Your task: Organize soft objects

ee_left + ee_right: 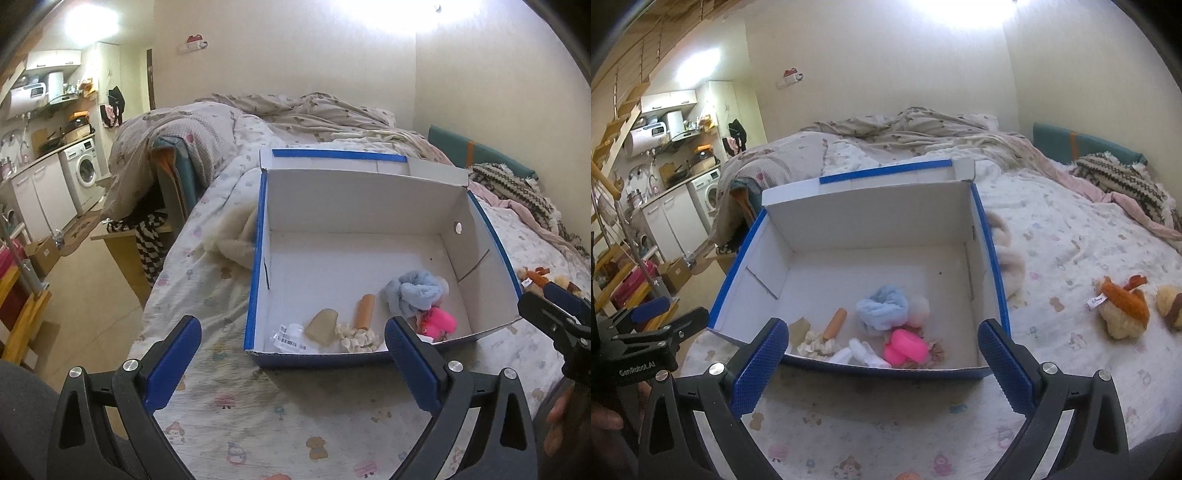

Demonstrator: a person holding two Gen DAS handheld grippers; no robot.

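While both my left claw (293, 363) and right claw (882, 363) gape wide and empty low in frame, the box (991, 236) at centre holds several softies, yet the plush toy (1123, 308) far right could snag bedding.

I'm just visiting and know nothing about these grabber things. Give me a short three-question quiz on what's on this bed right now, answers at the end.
1. True or false: the box on the bed holds nothing.
2. Which lies outside the box? A) pink toy B) orange-and-cream plush toy C) light blue cloth
3. Fill in: the fingers of the right gripper stand ____, holding nothing, as do those of the left gripper.

Key
1. False: several soft things lie near its front wall.
2. B: it lies on the bedsheet, to the right of the box.
3. open
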